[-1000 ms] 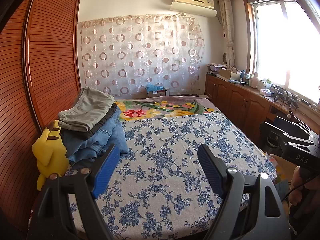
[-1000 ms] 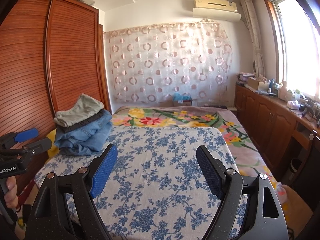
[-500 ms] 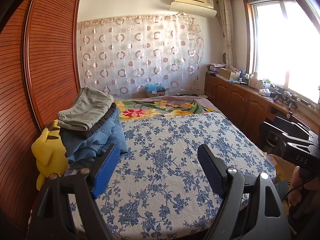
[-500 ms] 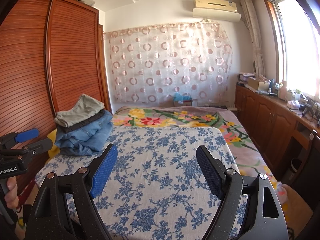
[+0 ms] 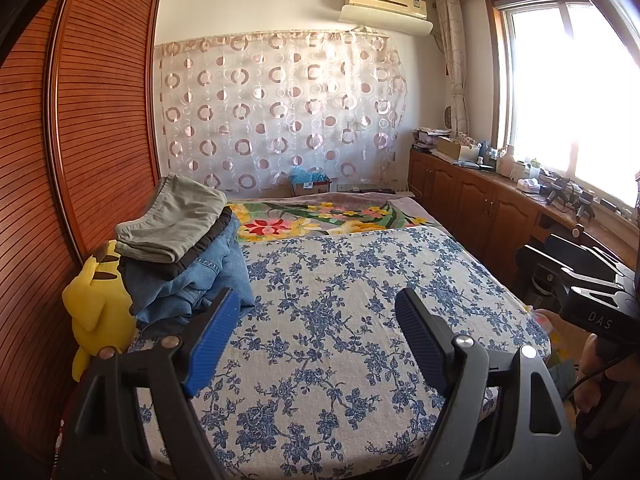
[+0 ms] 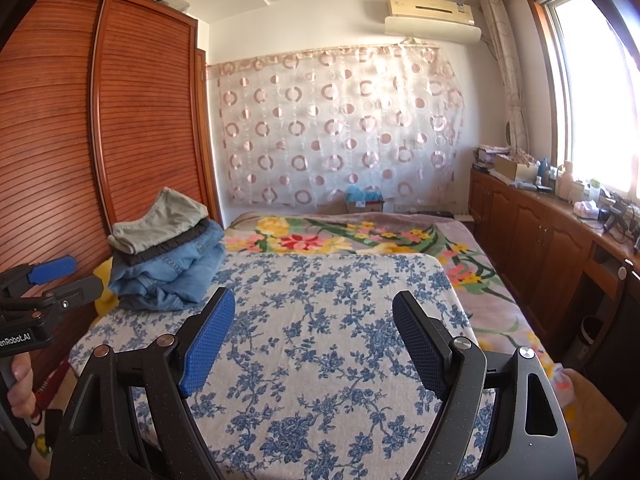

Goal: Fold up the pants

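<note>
Your left tongs (image 5: 314, 336) and your right tongs (image 6: 314, 338) are both spread wide with nothing between them, over the near edge of the bed (image 5: 360, 280). The pants (image 5: 180, 256) sit in a folded pile at the bed's left edge by the wooden wardrobe (image 5: 92, 120): a grey-green pair on top, blue jeans under it. A yellow plush toy (image 5: 96, 304) leans just beside the pile. A small box (image 5: 310, 187) past the far edge holds something blue.

A home bedroom: bed (image 5: 340, 320) under a blue-flowered cover, slatted wooden wardrobe (image 5: 92, 120), circle-patterned curtain (image 5: 280, 112), wall air conditioner (image 5: 386, 2), cluttered wooden cabinets (image 5: 472, 200) beneath a sunny window (image 5: 568, 80).
</note>
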